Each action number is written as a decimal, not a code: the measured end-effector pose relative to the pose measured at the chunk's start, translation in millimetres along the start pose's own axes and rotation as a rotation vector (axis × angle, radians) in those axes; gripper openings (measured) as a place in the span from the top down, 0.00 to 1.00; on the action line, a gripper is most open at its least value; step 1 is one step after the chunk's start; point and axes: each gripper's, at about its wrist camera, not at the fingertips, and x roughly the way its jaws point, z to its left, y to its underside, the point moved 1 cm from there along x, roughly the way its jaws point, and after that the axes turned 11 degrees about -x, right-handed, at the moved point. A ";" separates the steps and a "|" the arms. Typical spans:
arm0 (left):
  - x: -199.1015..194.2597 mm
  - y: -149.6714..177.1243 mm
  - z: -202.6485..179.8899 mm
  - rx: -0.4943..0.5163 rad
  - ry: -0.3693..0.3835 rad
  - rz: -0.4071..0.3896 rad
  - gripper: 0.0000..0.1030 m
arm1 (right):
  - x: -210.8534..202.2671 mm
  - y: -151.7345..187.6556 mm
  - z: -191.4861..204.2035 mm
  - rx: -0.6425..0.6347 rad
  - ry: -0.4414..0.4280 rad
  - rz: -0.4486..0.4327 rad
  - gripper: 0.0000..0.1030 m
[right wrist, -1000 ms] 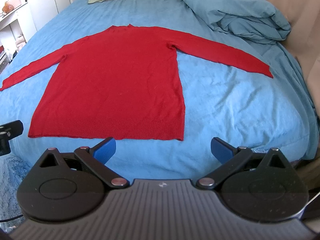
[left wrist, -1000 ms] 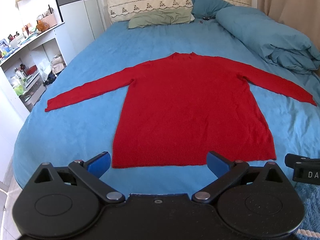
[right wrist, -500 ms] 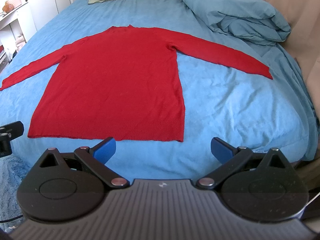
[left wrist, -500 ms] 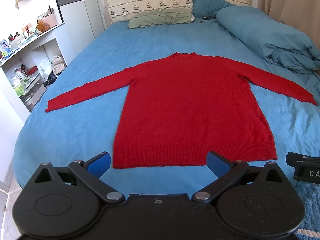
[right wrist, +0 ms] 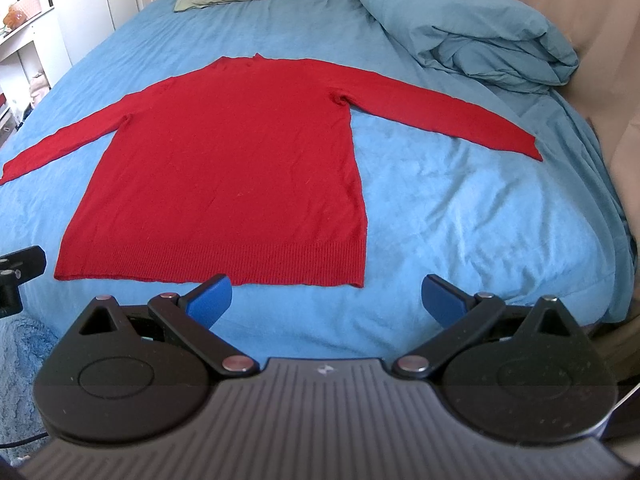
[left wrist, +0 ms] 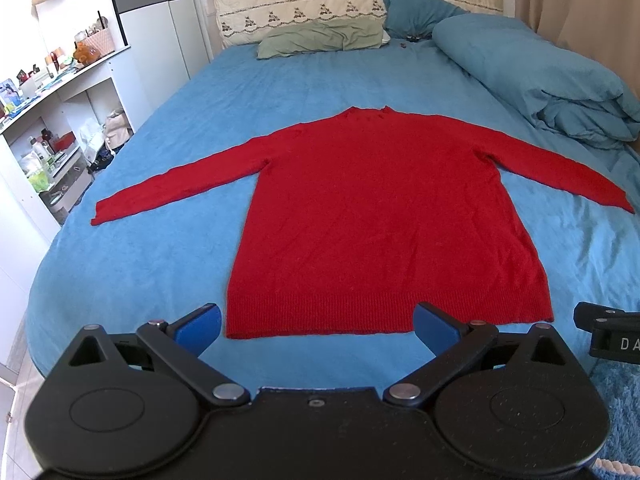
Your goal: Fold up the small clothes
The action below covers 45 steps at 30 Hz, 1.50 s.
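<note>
In the left wrist view little has changed from a second ago: the sweater (left wrist: 384, 224) lies flat on the bed (left wrist: 180, 184) as before, sleeves spread to both sides, collar toward the pillows (left wrist: 320, 38), and its hem sits a touch lower in the picture. The left gripper (left wrist: 318, 326) hangs just short of the hem with its jaws spread wide, holding nothing and touching nothing. The tip of the right gripper (left wrist: 608, 330) shows at the right edge, beside the hem corner. A folded duvet (left wrist: 552, 84) lies along the bed's right side, and shelves (left wrist: 52, 120) stand to the left. In the right wrist view the sweater (right wrist: 224, 168) has slid slightly lower in the picture as well, the hem now closer to the blue fingertips (right wrist: 210, 300). The right gripper (right wrist: 326, 300) has its jaws wide apart and empty, above the bare sheet (right wrist: 460, 216) by the hem's right corner.
</note>
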 end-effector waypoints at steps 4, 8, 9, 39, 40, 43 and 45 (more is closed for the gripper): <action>0.0 1.4 1.6 -0.009 0.005 0.001 0.00 | -1.0 -0.1 -1.3 -0.001 0.003 -0.005 0.00; -1.3 1.1 1.9 -0.006 0.004 -0.002 0.00 | -1.9 0.3 -1.7 0.001 0.002 -0.006 0.00; -1.5 0.9 1.8 -0.008 0.005 -0.003 0.00 | -1.6 0.6 -1.6 -0.002 0.004 -0.006 0.00; 14.7 -65.2 -44.9 -0.007 0.075 -0.100 0.00 | 5.8 -35.3 -44.2 0.066 0.015 -0.059 0.00; 19.4 -76.1 -52.8 0.000 0.085 -0.115 0.00 | 8.7 -42.9 -54.3 0.084 0.023 -0.073 0.00; 43.5 -111.2 -83.0 0.037 0.116 -0.152 0.00 | 26.0 -69.2 -86.5 0.124 0.068 -0.084 0.00; 68.5 -134.9 -105.9 0.052 0.140 -0.138 0.00 | 43.2 -85.2 -108.2 0.150 0.097 -0.081 0.00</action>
